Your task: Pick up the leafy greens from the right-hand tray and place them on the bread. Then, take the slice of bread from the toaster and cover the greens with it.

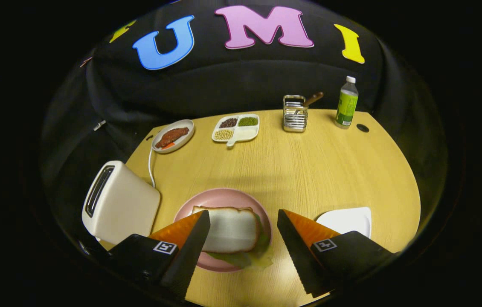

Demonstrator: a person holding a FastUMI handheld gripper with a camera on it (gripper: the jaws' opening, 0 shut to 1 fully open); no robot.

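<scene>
We are holding the tongs (243, 217) wide open and empty above the round pink plate (224, 198). On that plate, a white bread slice (234, 228) is covering pale leafy greens (245, 258); the cream toaster (117, 200) is sitting just left of it.

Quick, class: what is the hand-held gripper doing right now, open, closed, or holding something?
Hand-held gripper: open, holding nothing, fingers spread either side of the bread on the pink plate.
</scene>
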